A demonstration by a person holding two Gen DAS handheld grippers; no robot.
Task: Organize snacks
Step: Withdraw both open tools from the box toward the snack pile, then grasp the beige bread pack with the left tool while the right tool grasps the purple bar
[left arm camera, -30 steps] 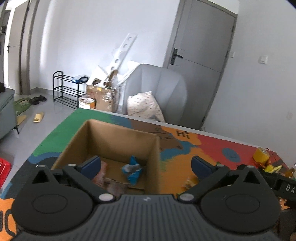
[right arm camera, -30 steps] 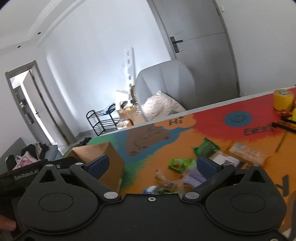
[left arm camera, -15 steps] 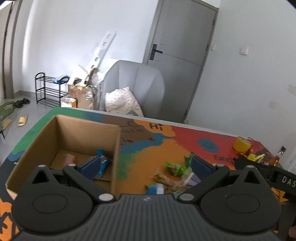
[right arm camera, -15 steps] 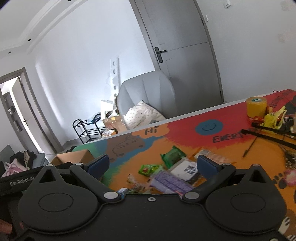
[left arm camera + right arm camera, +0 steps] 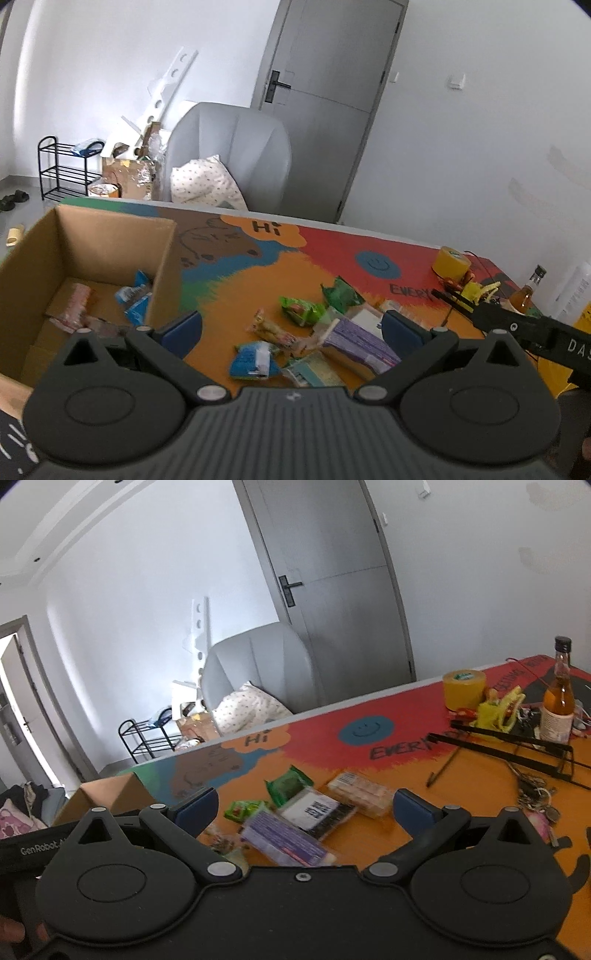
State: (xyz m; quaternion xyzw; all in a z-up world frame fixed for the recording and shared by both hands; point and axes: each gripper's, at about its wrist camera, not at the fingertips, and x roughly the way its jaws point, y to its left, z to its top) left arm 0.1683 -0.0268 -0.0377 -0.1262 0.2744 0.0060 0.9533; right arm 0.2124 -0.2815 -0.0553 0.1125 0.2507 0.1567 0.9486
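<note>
Both grippers empty, jaws spread wide: left gripper (image 5: 291, 328), right gripper (image 5: 303, 806) | loose snack packets (image 5: 314, 339) piled at 12 o'clock on colourful painted tabletop (image 5: 240, 288) | brown cardboard box (image 5: 92, 236) at 10 o'clock holds several packets.

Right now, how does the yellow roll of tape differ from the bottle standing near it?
The roll of tape is short, wide and opaque yellow; the bottle is tall, narrow and clear, showing amber liquid. The tape has a green and white top face, while the bottle has a dark cap and a pale label. The bottle stands nearer the table's right end. Both stand upright on the painted table.
</note>
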